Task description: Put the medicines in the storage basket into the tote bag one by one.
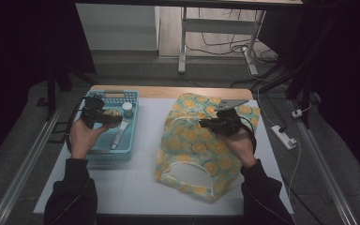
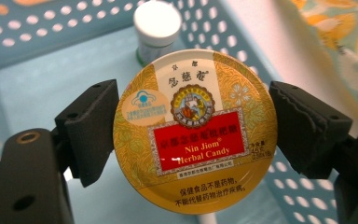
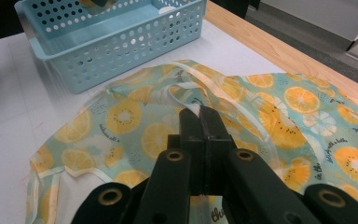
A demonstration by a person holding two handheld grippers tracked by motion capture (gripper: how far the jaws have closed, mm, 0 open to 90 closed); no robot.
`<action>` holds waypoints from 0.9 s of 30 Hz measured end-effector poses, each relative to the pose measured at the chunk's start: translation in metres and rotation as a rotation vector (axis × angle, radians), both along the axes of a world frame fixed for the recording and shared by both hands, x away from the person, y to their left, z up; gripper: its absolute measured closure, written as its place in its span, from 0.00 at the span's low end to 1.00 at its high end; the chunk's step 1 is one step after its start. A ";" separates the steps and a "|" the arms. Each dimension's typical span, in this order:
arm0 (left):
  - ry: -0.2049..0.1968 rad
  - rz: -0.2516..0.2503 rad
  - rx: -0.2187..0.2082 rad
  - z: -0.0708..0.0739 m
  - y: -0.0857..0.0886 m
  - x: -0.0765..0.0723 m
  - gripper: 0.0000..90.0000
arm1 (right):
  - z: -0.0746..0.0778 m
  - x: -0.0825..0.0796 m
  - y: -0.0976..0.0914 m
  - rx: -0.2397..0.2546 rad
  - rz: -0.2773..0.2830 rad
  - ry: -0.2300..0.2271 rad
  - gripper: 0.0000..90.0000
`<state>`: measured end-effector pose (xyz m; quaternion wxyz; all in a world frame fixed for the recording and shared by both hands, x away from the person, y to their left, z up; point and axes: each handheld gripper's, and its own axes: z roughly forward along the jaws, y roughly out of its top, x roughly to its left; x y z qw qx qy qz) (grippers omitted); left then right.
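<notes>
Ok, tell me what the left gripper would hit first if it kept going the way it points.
Probably the white-capped bottle standing in the blue basket, just beyond the candy tin that the left gripper holds between its fingers; depth is hard to judge.

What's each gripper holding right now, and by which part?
The left gripper holds a round candy tin by opposite sides of its rim, above the basket. The right gripper is shut on the bag, pinching its white edge trim.

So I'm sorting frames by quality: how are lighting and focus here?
High view: dim, dark edges, soft detail, white table brightest. Left gripper view: candy tin sharp with mild glare on its lid, basket behind blurred. Right gripper view: evenly lit, jaws up close soft, fruit-print bag clear.
</notes>
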<state>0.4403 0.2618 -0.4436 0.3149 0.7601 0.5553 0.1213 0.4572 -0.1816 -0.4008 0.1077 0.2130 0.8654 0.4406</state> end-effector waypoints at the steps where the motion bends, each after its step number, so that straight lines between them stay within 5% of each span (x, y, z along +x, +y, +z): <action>1: -0.003 -0.009 -0.001 0.001 -0.002 0.000 0.23 | 0.000 0.000 0.000 0.000 0.001 0.000 1.00; 27: -0.045 -0.282 -0.038 0.029 -0.079 -0.015 0.23 | 0.000 0.000 -0.002 0.003 -0.003 -0.003 1.00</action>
